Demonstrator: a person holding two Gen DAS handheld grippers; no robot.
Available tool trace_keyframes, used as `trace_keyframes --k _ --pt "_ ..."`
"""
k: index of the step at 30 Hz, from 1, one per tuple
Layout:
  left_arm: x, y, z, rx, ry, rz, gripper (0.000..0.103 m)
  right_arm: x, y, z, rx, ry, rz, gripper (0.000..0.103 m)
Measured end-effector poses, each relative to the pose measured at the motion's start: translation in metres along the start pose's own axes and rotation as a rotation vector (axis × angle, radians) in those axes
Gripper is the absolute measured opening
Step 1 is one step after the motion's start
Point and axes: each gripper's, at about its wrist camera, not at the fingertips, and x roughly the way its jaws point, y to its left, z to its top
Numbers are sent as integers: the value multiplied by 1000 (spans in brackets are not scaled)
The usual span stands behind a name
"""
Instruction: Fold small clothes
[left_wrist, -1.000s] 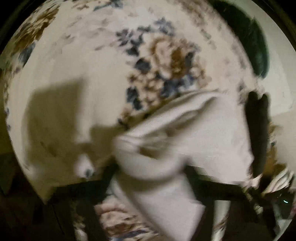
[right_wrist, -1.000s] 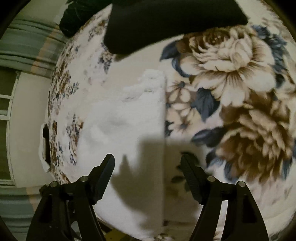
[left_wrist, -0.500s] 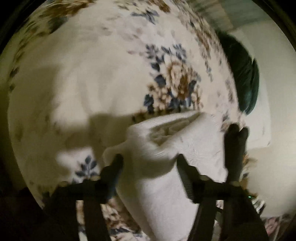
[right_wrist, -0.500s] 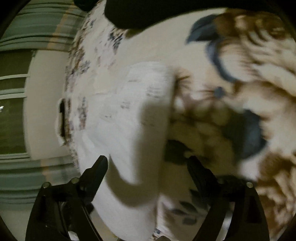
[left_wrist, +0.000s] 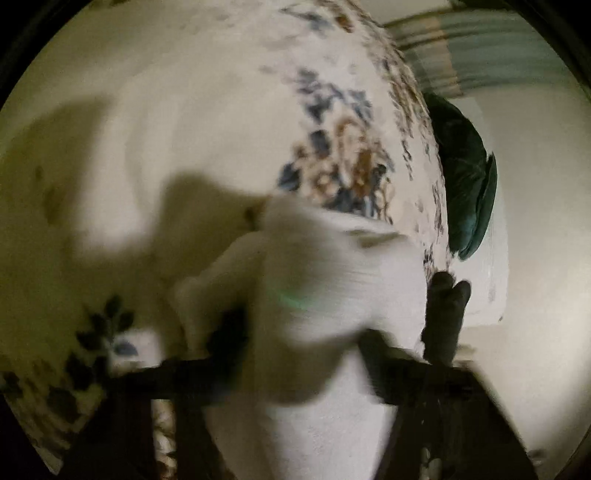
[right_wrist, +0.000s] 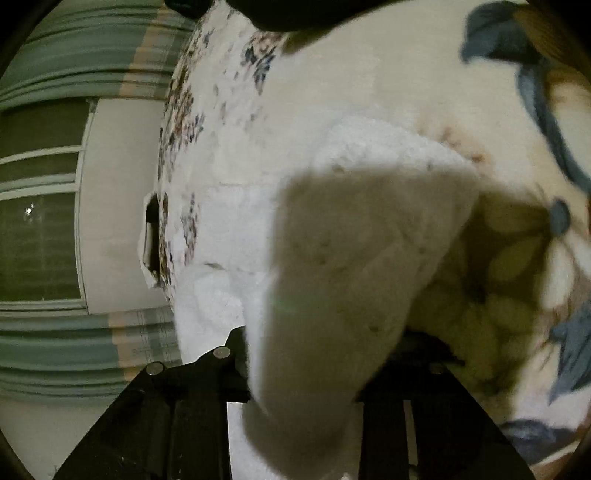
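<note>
Spread over a floral bedspread, a small white knit garment, one end bunched and lifted. Left gripper just closed, jaws pinching a blurred fold of the cloth. Right gripper likewise just closed, clamped on the near edge, fabric draped over both fingers. Dark green cushion beyond the bed's far edge.

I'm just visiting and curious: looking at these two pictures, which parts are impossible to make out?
- Left wrist view: the white cloth is smeared by motion blur, so its folds and what garment it is can't be read.
- Left tongs: the tips are blurred and covered by cloth.
- Right wrist view: the right tongs have their tips buried in cloth.
- Right wrist view: a dark shape is cut off by the top edge.
</note>
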Motion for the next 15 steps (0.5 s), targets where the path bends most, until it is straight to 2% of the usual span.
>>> trace_keyframes --k 2,5,10,12,13,14,15 --pt "-7 -17 3 96 0 33 26 -10 2 -10 3 -39 2 25" --pt "-6 -43 17 210 52 37 25 -35 3 -35 48 -108 17 24" --pt "41 -93 49 448 227 11 25 -65 -8 -110 169 -187 16 24" --pt "65 -99 55 526 330 25 27 -56 -18 -139 217 -144 1 32" --pt "72 -98 59 539 373 35 33 -50 -23 -147 244 -112 -9 43" --pt "73 -95 64 533 420 21 34 -47 -30 -155 284 -64 -40 55" --pt "67 -92 67 525 436 8 38 -50 -35 -160 303 -51 -56 59"
